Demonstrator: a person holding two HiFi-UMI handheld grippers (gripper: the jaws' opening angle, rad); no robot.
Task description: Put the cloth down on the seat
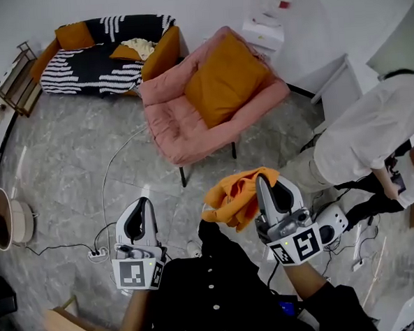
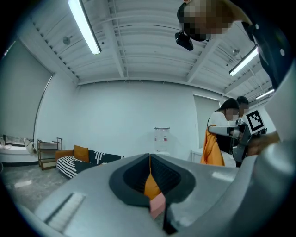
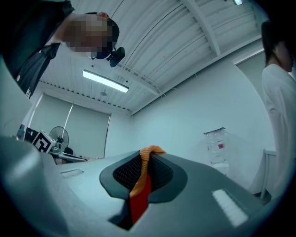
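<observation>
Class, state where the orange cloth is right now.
In the head view the orange cloth hangs bunched in the right gripper, low and right of centre. It is in the air, short of the pink armchair ahead.

A sofa (image 1: 106,59) under a black-and-white patterned throw stands against the wall at eleven o'clock, with an orange cushion (image 1: 73,35) at its left end and a cream bundle (image 1: 138,46) near its right. A metal rack (image 1: 18,78) stands just beside the sofa at ten o'clock. At nine o'clock a round white appliance (image 1: 11,217) sits on the grey marbled floor (image 1: 66,156). A white power strip (image 1: 98,255) lies at eight o'clock, with a thin cable (image 1: 112,163) curving up from it. A person in a white top (image 1: 369,134) bends over at three o'clock. A white cabinet (image 1: 342,90) stands at two o'clock, and a white wall unit (image 1: 268,17) hangs at one. A strip light (image 2: 84,25) glows on the ceiling.
</observation>
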